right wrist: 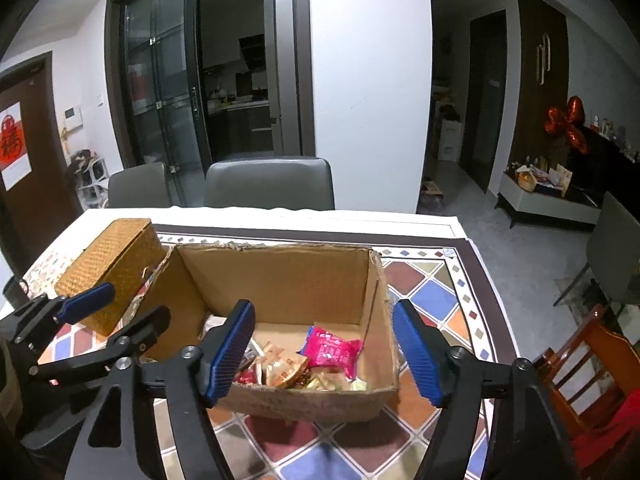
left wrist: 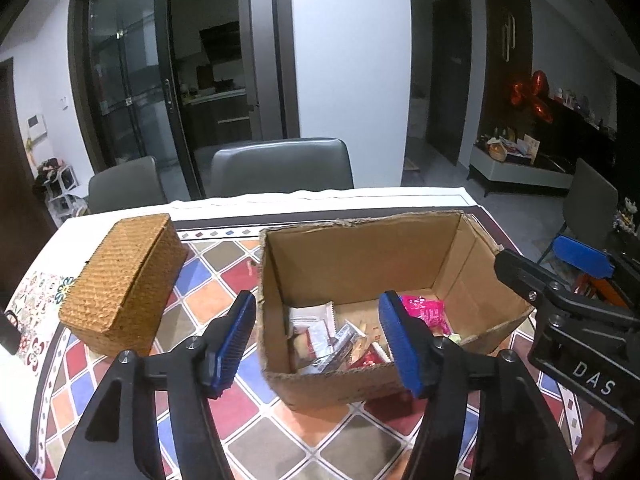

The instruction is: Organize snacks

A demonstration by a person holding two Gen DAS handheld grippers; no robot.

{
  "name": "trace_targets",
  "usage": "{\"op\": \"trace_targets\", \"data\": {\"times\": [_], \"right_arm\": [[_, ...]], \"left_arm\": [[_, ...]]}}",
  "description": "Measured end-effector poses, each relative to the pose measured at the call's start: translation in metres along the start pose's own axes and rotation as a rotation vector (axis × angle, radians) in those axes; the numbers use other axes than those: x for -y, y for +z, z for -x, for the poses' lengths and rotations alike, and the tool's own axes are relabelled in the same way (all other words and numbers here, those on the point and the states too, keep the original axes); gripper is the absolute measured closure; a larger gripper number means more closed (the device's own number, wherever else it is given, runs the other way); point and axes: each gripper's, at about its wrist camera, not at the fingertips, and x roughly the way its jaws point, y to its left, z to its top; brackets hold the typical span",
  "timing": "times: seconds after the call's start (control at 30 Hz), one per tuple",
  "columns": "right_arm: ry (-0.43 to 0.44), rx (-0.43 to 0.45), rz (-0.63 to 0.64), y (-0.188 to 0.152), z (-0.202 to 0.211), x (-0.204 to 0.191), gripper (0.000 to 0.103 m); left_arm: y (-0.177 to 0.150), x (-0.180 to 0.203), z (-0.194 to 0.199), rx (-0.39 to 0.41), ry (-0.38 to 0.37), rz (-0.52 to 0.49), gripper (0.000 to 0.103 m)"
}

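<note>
An open cardboard box (left wrist: 360, 248) (right wrist: 280, 280) stands on the patterned tablecloth. Inside lie a pink snack packet (left wrist: 426, 310) (right wrist: 332, 350) and several other wrapped snacks (left wrist: 332, 340) (right wrist: 284, 368). My left gripper (left wrist: 320, 340) hangs open over the box's near left corner, its blue pads touching nothing. My right gripper (right wrist: 324, 354) is open above the box's near right side, with nothing held. Each gripper also shows in the other's view: the right gripper (left wrist: 548, 268) beside the box's right wall, the left gripper (right wrist: 116, 312) by its left wall.
A closed woven wicker box (left wrist: 124, 284) (right wrist: 116, 256) sits left of the cardboard box. Grey chairs (left wrist: 280, 168) (right wrist: 268, 184) stand behind the table's far edge. A wooden chair (right wrist: 592, 360) is at the right. The tiled-pattern tablecloth (left wrist: 280, 440) shows in front of the box.
</note>
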Motion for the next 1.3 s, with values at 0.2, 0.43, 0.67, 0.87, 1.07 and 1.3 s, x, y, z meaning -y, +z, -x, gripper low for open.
{"op": "trace_targets", "data": {"times": [0.2,0.43,0.67,0.87,1.07,1.3], "right_arm": [[-0.015,0.015,-0.001,-0.002,0.018,-0.003,0.024],[-0.027,0.031,0.001,-0.007,0.041,-0.005,0.020],[-0.046,0.048,-0.007,-0.011,0.063,-0.007,0.017],[-0.055,0.054,-0.004,-0.021,0.081,-0.010,0.017],[-0.064,0.060,-0.004,-0.029,0.096,-0.011,0.015],[-0.062,0.060,-0.010,-0.037,0.109,-0.011,0.014]], "left_arm": [[-0.002,-0.002,0.021,0.026,0.023,-0.007,0.032],[-0.008,-0.005,0.045,0.045,0.031,0.000,0.027],[-0.015,-0.007,0.068,0.070,0.052,0.005,0.019],[-0.024,-0.009,0.085,0.080,0.055,0.006,0.018],[-0.032,-0.011,0.099,0.086,0.057,0.012,0.016],[-0.044,-0.013,0.116,0.091,0.059,0.021,0.016]]}}
